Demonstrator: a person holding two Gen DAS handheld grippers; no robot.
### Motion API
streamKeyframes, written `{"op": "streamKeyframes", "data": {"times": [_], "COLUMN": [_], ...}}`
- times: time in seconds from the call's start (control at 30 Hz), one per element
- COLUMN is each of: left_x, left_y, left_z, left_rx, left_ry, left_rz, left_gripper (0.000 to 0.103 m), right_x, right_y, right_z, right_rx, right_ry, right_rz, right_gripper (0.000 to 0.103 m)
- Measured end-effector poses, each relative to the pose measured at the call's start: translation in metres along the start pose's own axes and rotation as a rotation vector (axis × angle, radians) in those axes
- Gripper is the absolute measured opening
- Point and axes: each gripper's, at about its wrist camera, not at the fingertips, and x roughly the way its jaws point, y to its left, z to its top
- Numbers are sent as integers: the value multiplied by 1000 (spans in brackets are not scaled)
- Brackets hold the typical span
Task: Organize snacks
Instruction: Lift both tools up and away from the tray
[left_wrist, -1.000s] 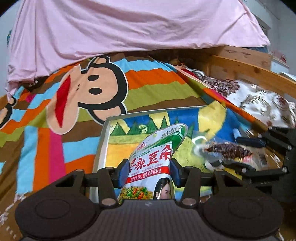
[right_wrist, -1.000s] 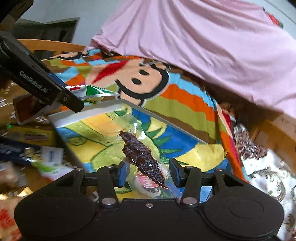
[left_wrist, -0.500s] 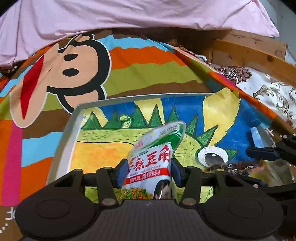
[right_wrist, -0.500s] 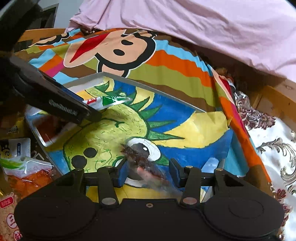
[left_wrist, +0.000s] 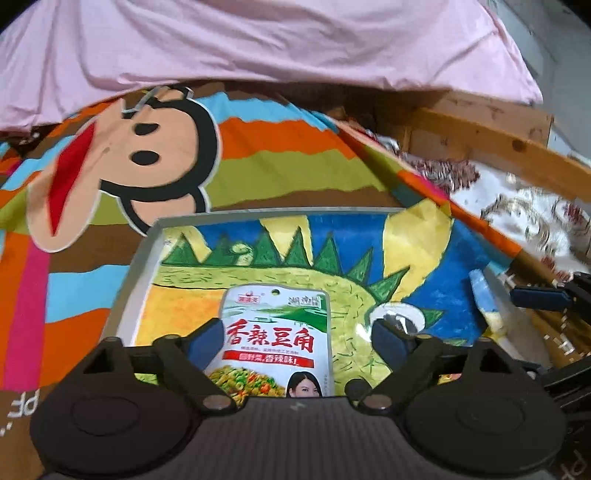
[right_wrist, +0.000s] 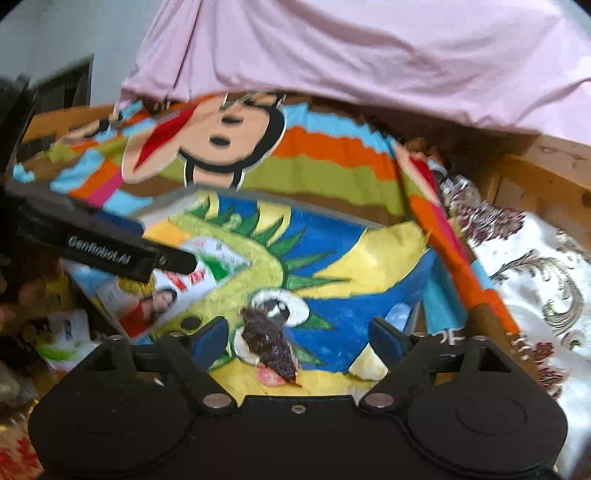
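A white-and-green snack packet (left_wrist: 275, 332) with red lettering lies flat on the dinosaur-painted tray (left_wrist: 147, 266). It sits between the fingers of my left gripper (left_wrist: 295, 341), whose jaws are opening and stand wide; the pads do not press on it. A dark dried snack in clear wrap (right_wrist: 269, 343) lies on the tray (right_wrist: 166, 206) over the dinosaur's eye. My right gripper (right_wrist: 299, 339) straddles it, jaws opening, pads clear of it. The left gripper (right_wrist: 110, 247) reaches in from the left above the packet (right_wrist: 166, 291).
The tray rests on a striped monkey blanket (left_wrist: 147, 147) under a pink sheet (left_wrist: 258, 44). A wooden bed frame (left_wrist: 498, 140) and floral cloth (right_wrist: 535, 277) lie to the right. Several loose snack packets (right_wrist: 62, 332) sit left of the tray.
Both grippers have opened wide. The packet, held upright before, now lies flat on the tray. The dark snack has left the right jaws and rests on the tray.
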Motion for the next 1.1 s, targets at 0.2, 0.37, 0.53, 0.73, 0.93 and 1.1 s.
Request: {"op": "streamKeyframes", "data": {"times": [0.2,0.37,0.53,0.73,0.93,1.1], "left_x": [-47,-92,-141,-195,-227,-243], "left_y": [4,8,11,10,3,-1], "left_z": [-7,-13,-24,-37,-58,-80], "left_rx": [-52,-67,-97,-97,-52,-28], "left_ry": [-88,-121,-158,-206,-214,-204], "left_rz": [43,77,108,118,100,92], "left_gripper": [101,102,102,103,103,103], "right_x": [-40,-83,-128,-180,-211,-228], "right_y": [5,16,27,44,68,84], "right_z": [7,12,15,11,0,-15], "right_rx": [39,43,56,51,46,57], "right_ry": [-114,-202,-267,-323,-329,-319], "right_rz": [-20,-41,-63,-87,-90,-109], "right_gripper": [100,102,102,102,102,102]}}
